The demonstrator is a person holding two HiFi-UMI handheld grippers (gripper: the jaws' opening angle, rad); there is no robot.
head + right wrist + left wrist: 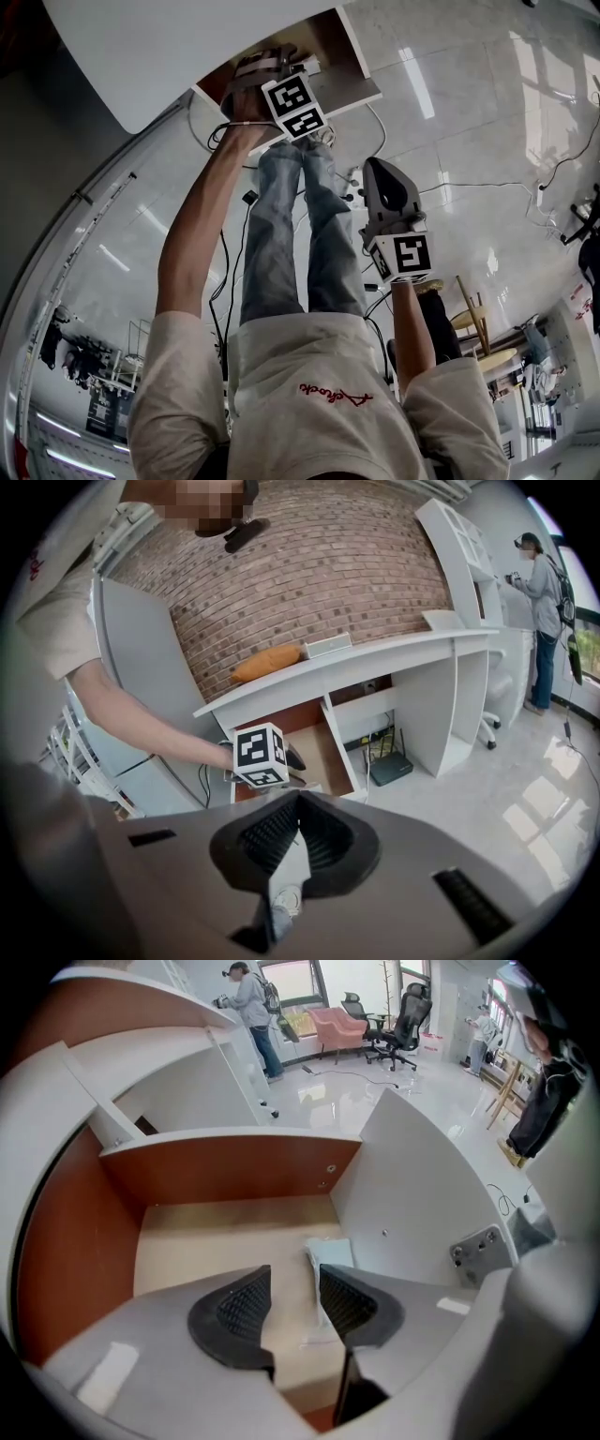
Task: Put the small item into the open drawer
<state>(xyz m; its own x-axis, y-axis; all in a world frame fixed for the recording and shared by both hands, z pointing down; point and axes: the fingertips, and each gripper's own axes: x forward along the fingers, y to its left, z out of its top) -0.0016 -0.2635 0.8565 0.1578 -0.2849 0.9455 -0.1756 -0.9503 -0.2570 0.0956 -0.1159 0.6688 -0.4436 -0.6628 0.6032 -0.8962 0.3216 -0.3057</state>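
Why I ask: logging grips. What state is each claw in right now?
Left claw: open, empty; the small item lies in the drawer below.
Right claw: closed, holding nothing.

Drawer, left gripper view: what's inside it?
One small white item lies on the drawer floor by its right wall. A jaw of the open left gripper covers its near part; the drawer's front corners are hidden.
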